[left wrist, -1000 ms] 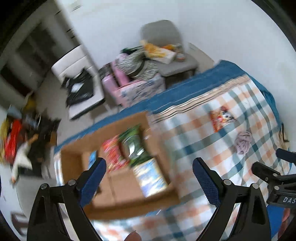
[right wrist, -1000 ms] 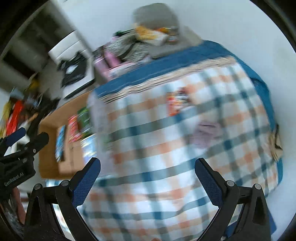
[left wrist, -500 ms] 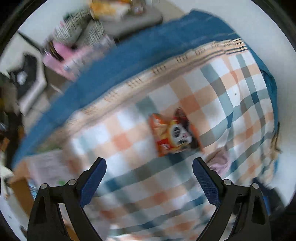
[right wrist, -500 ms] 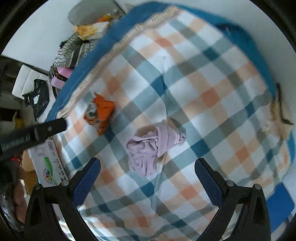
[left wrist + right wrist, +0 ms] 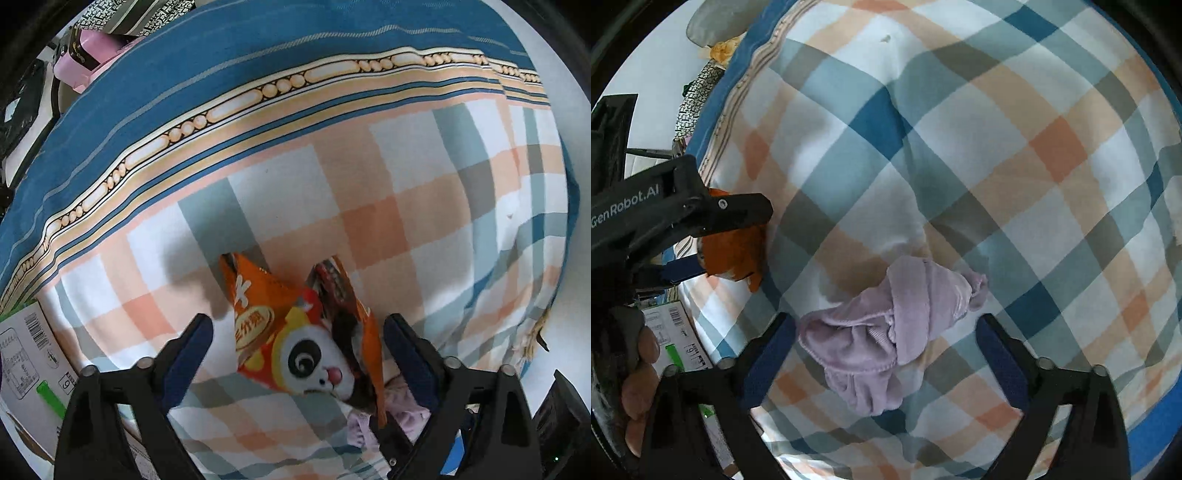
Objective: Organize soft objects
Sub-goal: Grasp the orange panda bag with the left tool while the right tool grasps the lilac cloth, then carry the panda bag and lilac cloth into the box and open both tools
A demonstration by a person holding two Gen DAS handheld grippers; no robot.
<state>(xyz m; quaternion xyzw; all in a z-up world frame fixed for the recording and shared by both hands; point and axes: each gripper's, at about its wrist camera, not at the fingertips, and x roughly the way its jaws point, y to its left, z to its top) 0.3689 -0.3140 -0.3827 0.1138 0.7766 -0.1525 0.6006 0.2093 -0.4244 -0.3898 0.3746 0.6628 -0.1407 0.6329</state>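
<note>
Bright, even daylight across both views, no harsh glare. Soft shadow on the checked bedspread [image 5: 332,192] just left of the orange snack packet [image 5: 295,332], another beneath the lilac cloth bundle [image 5: 886,332]. Sharp focus mid-frame: print on the packet crisp, weave of the cloth readable. Strong fisheye bending at the edges, the bedspread's border curving like a bowl. Black vignette ringing every corner. Slight softness toward the rim, no motion smear.
</note>
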